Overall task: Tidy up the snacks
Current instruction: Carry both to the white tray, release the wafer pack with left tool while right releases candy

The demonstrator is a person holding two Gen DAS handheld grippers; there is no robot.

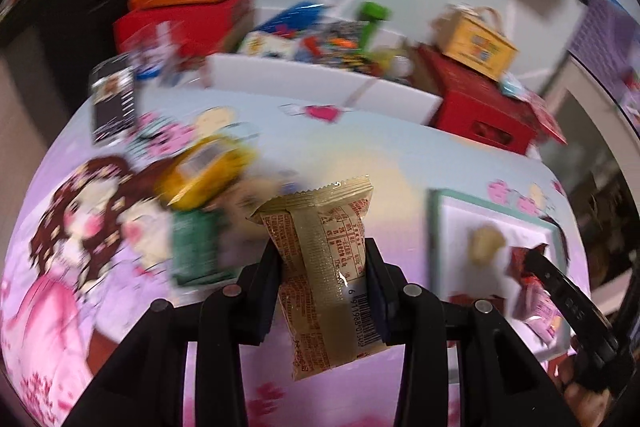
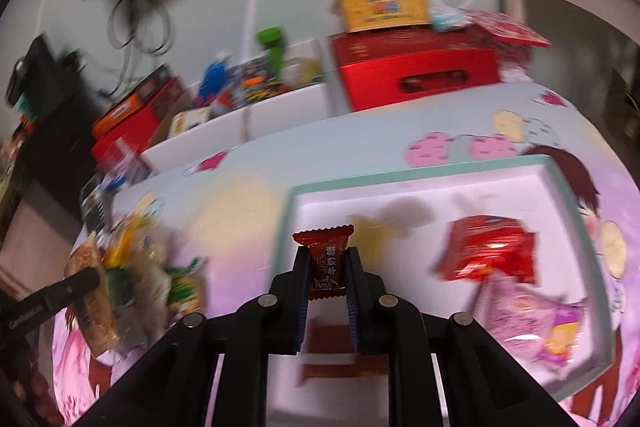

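Note:
My left gripper (image 1: 322, 247) is shut on a tan snack packet (image 1: 320, 267) with red print and a barcode, held above the cartoon tablecloth. My right gripper (image 2: 328, 253) is shut on a small dark red candy (image 2: 326, 261), held over the near left part of a white tray with a mint rim (image 2: 400, 179). In the tray lie a red packet (image 2: 490, 253), a pink packet (image 2: 532, 327) and a yellowish snack (image 2: 372, 227). The tray also shows in the left wrist view (image 1: 434, 227), with the right gripper over it. A blurred pile of snacks (image 1: 200, 195) lies left of the tray.
At the table's back stand a white box of assorted items (image 2: 288, 103), a red box (image 2: 420, 71) with a yellow handled box (image 2: 384, 3) on top, and stacked red and orange boxes (image 1: 188, 15). A black packet (image 1: 112, 103) stands at the left.

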